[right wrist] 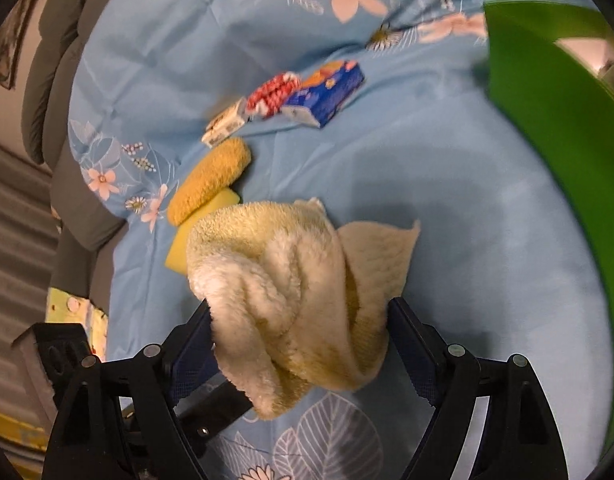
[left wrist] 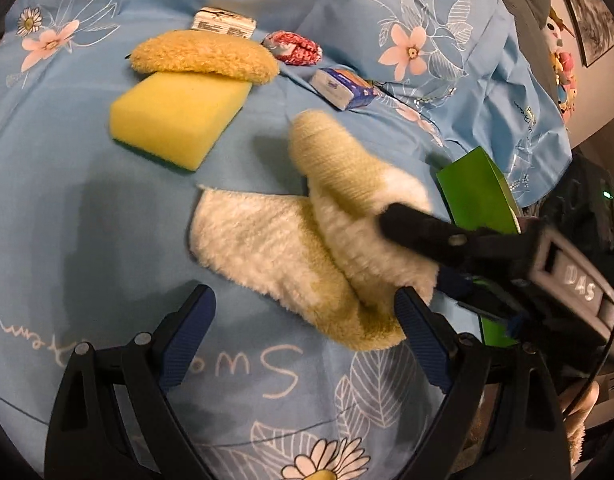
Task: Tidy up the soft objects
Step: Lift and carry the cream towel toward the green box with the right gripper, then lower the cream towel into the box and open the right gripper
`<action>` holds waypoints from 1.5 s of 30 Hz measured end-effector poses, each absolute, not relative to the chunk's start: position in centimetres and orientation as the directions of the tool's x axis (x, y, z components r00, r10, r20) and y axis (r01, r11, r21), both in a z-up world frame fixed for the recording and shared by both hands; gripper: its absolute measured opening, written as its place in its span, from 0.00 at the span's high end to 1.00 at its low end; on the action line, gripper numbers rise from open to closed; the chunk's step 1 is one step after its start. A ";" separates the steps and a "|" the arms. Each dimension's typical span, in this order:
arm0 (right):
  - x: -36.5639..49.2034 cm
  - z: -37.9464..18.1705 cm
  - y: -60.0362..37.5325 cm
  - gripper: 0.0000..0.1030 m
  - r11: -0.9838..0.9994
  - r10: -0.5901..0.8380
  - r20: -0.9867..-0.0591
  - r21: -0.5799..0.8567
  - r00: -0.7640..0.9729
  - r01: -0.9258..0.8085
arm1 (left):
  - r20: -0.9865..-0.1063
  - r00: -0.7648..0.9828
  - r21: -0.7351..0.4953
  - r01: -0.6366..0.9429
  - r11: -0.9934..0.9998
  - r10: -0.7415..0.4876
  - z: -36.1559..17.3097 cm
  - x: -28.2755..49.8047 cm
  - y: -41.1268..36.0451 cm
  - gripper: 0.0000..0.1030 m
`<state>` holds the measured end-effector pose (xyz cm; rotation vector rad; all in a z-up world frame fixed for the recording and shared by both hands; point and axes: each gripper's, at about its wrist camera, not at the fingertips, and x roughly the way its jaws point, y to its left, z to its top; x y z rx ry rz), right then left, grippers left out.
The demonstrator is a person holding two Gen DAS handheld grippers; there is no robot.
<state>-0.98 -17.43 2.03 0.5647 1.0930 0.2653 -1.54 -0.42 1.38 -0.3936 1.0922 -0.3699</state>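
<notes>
Left wrist view shows your left gripper [left wrist: 305, 328] with its jaws spread wide over the blue floral sheet [left wrist: 87, 208], holding nothing. The pale yellow fleecy cloth [left wrist: 267, 248] lies crumpled just ahead, and its near edge reaches the inner face of the right-hand finger [left wrist: 423, 340]; whether it actually touches there you cannot tell. The other finger stands clear of it on bare sheet. Your right gripper [left wrist: 427, 232] comes in from the right side of this view, one black finger lying over the raised fold of the cloth.

From the right wrist camera, your right gripper [right wrist: 303, 340] also stands wide apart. The cloth [right wrist: 283, 280] is bunched between its two fingers, draped over the left one [right wrist: 195, 344] and brushing the right one, but the pads are not pressing it, so it is loose rather than gripped.

Further back on the sheet you have a yellow sponge [left wrist: 179, 116] with an orange fluffy pad [left wrist: 205, 54] resting partly on top of it. Behind those sit a small white packet [left wrist: 223, 24], a red-and-white wrapped item [left wrist: 295, 46] and a blue-and-white tissue pack [left wrist: 343, 88], near one another. A green box [left wrist: 479, 192] stands at the right edge of the sheet, just beside the cloth.
</notes>
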 end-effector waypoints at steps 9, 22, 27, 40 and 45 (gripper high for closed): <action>-0.9 1.1 -16.6 0.45 0.792 0.530 -0.728 0.609 0.435 0.054 | -0.694 0.432 -0.551 0.196 0.811 -0.576 1.4 -0.9 -2.2 0.64; -4.4 9.5 -24.2 0.46 0.759 0.454 -0.560 0.651 0.693 0.028 | -0.564 0.543 -0.396 0.484 0.781 -0.622 9.0 -1.4 -9.0 0.64; -6.6 11.2 -28.8 0.46 0.756 0.343 -0.515 0.647 0.785 0.094 | -0.511 0.504 -0.366 0.605 0.707 -0.696 11.1 -1.1 -13.9 0.63; -8.0 8.1 -38.7 0.46 0.689 0.125 -0.610 0.621 0.783 0.374 | -0.571 0.354 -0.343 0.717 0.607 -0.741 9.9 0.2 -25.6 0.66; -7.4 6.7 -39.5 0.46 0.699 0.084 -0.680 0.561 0.728 0.443 | -0.638 0.349 -0.313 0.697 0.645 -0.686 8.6 0.5 -27.6 0.66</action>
